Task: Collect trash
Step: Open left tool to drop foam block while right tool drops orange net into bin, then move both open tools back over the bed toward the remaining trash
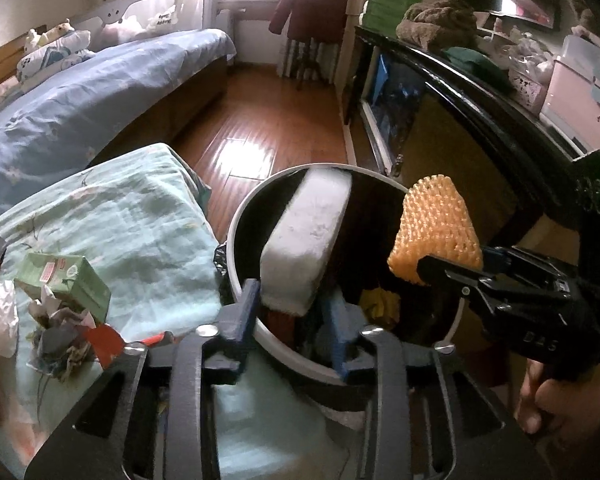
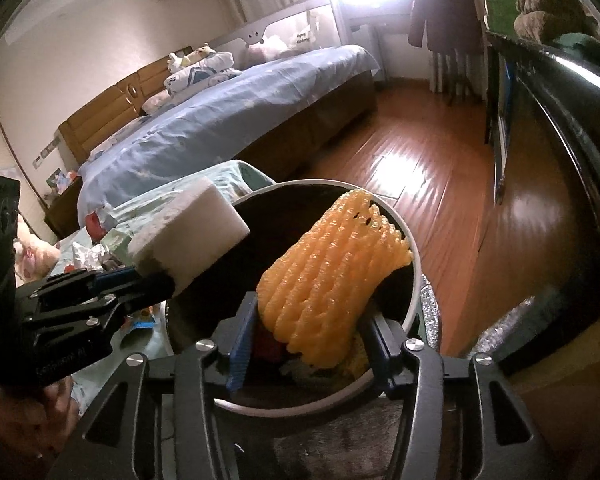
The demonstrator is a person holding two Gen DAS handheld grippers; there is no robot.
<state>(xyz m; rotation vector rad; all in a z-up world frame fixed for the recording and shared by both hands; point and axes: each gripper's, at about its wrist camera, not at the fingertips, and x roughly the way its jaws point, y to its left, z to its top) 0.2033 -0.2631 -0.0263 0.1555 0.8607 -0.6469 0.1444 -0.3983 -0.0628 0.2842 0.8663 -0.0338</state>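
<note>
Two tongs hover over a round white trash bin (image 1: 236,240) lined in black. The left tongs (image 1: 292,312) grip a white foam block (image 1: 308,236); the right tongs (image 2: 308,328) grip an orange foam net (image 2: 332,272). Both are held above the opening, likely for dropping. More trash, including a green carton (image 1: 72,280), remains on the cloth-covered surface (image 1: 140,220). Its label is unreadable.
</note>
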